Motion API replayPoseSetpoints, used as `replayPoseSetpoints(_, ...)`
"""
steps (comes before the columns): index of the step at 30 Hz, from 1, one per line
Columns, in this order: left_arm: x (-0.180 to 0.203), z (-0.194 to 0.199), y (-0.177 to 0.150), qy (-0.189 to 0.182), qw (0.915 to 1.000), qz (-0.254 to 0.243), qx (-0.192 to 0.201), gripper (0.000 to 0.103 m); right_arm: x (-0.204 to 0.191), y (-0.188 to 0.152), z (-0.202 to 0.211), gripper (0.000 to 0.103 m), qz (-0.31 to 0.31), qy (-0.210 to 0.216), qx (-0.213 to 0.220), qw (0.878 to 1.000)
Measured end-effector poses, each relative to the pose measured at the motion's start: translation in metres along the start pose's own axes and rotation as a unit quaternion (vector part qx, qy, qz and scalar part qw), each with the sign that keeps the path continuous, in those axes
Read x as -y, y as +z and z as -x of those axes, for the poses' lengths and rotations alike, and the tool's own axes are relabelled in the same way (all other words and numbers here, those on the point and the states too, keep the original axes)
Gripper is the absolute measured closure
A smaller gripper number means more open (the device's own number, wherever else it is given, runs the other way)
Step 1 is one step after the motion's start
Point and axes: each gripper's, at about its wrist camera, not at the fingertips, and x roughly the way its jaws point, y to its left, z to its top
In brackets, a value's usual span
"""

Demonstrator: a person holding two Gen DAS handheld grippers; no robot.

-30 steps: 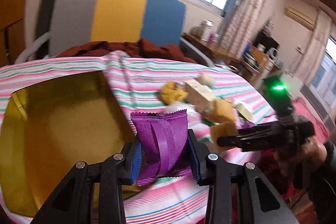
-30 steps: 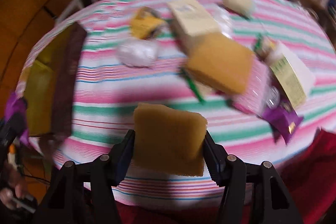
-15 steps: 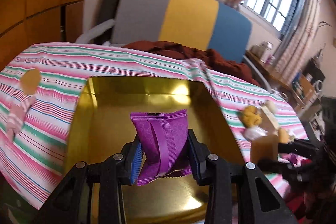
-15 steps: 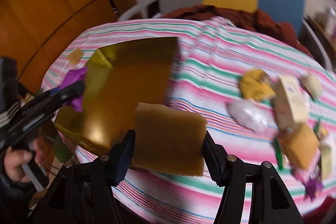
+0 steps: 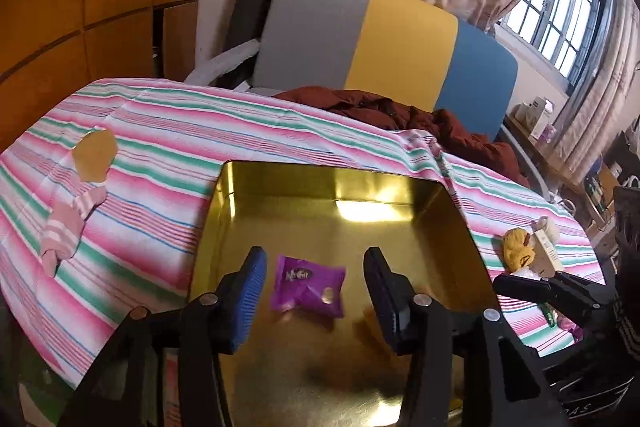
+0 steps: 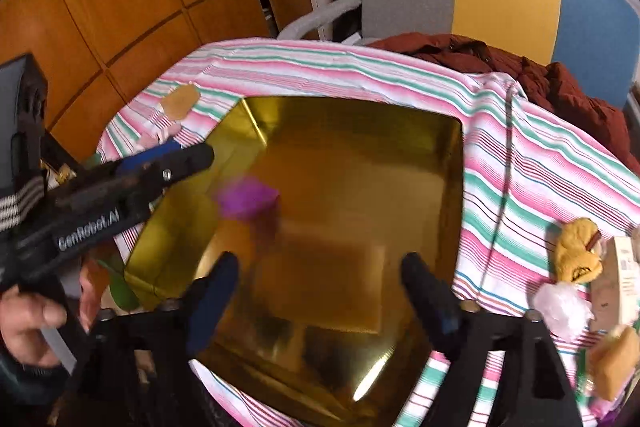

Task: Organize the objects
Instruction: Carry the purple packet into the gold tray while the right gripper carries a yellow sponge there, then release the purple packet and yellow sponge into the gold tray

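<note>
Lying loose on the floor of the shiny square gold tin (image 5: 280, 187), at twelve o'clock between the just-parted, empty left gripper (image 5: 314, 291), the small crinkly purple foil snack packet (image 5: 308, 285): probably light, soft, slippery, best pinched across its flat sides.

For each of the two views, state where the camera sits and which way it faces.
Left wrist: on the left gripper, looking down into the gold tin at the purple packet; its open fingers show.
Right wrist: on the right gripper, over the same tin; its open fingers and a hand show.
Shared: tin, packet, striped tablecloth; each sees the other gripper.
</note>
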Motion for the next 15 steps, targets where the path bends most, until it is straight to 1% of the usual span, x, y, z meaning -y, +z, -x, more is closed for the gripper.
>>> replayPoseSetpoints(3,-0.004,0.003,-0.004,0.005,1.0000,0.004,-0.004,0.052,-0.005,-0.001,-0.003,0.017,-0.002,0.001,-0.001,1.000)
replayPoseSetpoints(9,-0.007,0.009,-0.015,0.006,0.9998,0.014,-0.008,0.052,-0.008,-0.013,-0.001,0.008,-0.003,-0.009,0.001,1.000)
replayPoseSetpoints(14,-0.004,0.017,-0.022,0.002,0.9999,0.015,-0.004,0.052,-0.012,-0.020,0.011,0.003,-0.001,-0.034,0.030,0.999)
replayPoseSetpoints(15,-0.004,0.018,-0.024,0.001,0.9999,0.016,-0.004,0.052,-0.012,-0.020,0.013,0.000,0.000,-0.038,0.035,0.999)
